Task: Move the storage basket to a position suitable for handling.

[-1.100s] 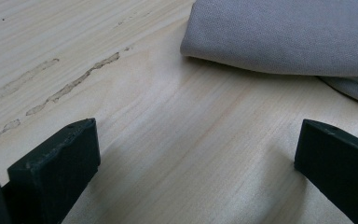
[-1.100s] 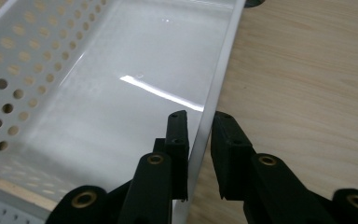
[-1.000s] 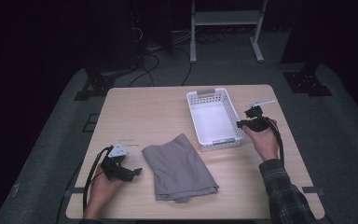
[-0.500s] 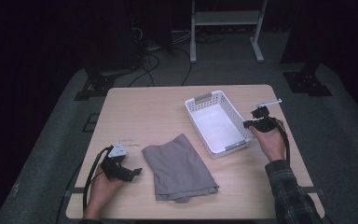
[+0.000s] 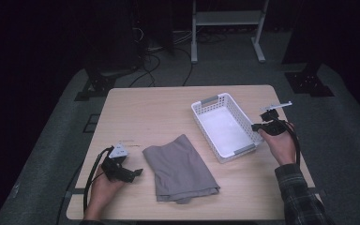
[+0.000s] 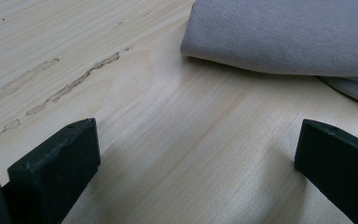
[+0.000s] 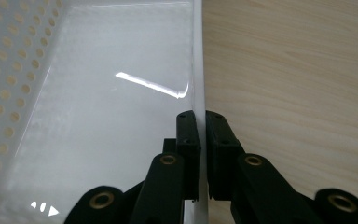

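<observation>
Currently, the right gripper (image 5: 258, 127) is pinching the white basket's (image 5: 201, 103) rim.
High view: the basket is sitting on the table (image 5: 150, 108), up and right of the grey cloth (image 5: 180, 168). Left gripper view: the left gripper (image 6: 196, 154), jaws standing wide apart, is resting just short of the cloth (image 6: 284, 35). Right gripper view: jaws are clamping the basket wall (image 7: 198, 70).

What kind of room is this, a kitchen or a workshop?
Probably a recording lab or studio, not a kitchen: a bare pale wooden table stands on grey carpet amid dark surroundings, black cables trail across the floor, and a white metal stand sits behind.
</observation>
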Demonstrator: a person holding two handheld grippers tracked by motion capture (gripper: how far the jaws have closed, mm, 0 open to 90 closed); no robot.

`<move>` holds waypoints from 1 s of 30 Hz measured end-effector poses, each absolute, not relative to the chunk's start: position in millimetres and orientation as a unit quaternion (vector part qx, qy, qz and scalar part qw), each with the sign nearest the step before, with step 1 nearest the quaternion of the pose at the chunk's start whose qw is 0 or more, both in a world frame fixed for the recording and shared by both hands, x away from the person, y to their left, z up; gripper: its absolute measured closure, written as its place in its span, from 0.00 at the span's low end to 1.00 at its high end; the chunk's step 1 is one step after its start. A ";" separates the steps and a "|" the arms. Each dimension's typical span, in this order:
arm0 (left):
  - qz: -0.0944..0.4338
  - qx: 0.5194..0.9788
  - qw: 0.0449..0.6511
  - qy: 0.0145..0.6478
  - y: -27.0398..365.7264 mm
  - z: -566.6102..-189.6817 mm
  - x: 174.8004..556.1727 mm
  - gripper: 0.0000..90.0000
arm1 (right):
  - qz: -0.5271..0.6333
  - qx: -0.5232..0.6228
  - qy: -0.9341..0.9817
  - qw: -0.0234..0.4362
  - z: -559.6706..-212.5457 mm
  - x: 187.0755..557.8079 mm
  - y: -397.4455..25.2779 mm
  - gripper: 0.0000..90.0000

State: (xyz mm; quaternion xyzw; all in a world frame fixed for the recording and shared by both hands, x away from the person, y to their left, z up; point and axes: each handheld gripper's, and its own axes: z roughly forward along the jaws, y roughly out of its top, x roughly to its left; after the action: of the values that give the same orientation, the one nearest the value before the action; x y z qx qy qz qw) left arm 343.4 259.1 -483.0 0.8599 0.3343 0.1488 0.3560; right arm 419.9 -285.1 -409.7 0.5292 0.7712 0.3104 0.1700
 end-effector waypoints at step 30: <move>0.149 0.859 0.356 0.336 259.0 -483.0 342.9 0.00 | 0.289 0.540 0.771 0.176 -410.2 379.9 -342.1 0.93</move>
State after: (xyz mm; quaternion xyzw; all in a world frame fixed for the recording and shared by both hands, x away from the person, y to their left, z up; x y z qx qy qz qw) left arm 342.9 259.0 -483.0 0.8591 0.3364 0.1495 0.3557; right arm 379.9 -342.1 -410.2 0.5398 0.7705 0.2893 0.1765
